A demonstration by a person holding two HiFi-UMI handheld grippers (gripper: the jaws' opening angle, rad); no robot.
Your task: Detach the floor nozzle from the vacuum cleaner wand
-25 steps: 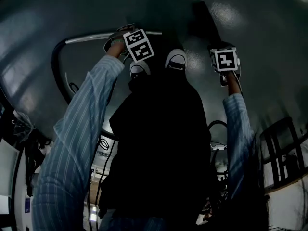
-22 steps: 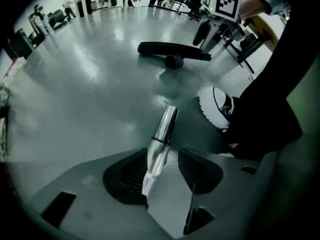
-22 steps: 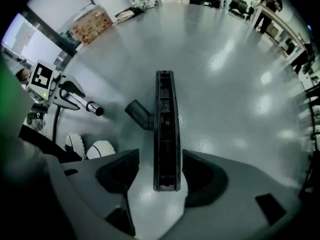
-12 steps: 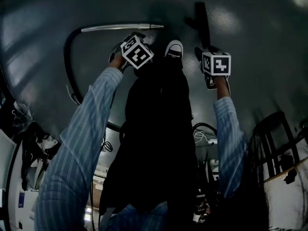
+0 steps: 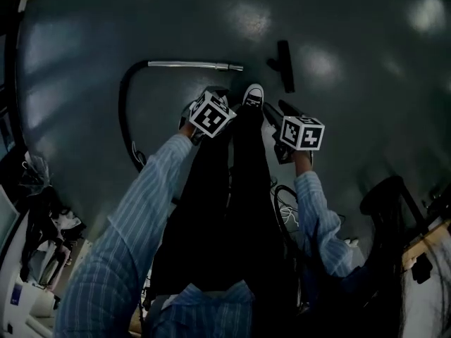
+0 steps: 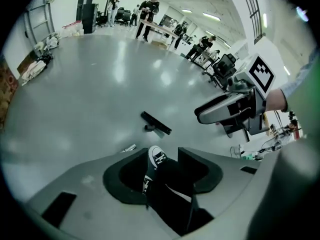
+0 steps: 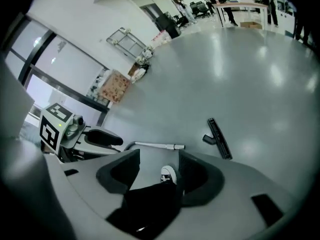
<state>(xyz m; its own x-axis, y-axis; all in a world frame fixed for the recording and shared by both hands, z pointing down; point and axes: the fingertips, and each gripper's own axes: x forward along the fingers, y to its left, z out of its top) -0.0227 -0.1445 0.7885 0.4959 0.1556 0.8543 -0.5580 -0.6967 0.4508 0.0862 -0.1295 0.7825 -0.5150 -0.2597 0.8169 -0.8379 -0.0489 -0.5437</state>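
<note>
The floor nozzle point(image 5: 284, 65) lies on the floor point(image 5: 352, 118), on the far side, a bit to the right. The wand point(image 5: 194, 65) lies to its left, with its open end pointing at the nozzle. There is a gap between them, so they are apart and the job looks done.

The left gripper point(image 6: 162, 161) has its jaws wide apart and they hold nothing. The right gripper point(image 7: 159, 166) is the same, jaws apart and empty. Between the jaws you see only the person's shoe point(image 5: 254, 94) and leg down below.

What could go wrong now?

- The shoe is near the open end of the wand. A step forward could land on the wand. It is round, so it might roll and make the person slip.
- The black hose point(image 5: 125, 111) bends round on the left, near the person's feet. A foot could catch in it and tug the wand along the floor.
- A kick could send the nozzle sliding away.
- The jaws hold nothing, so nothing can drop from them.
</note>
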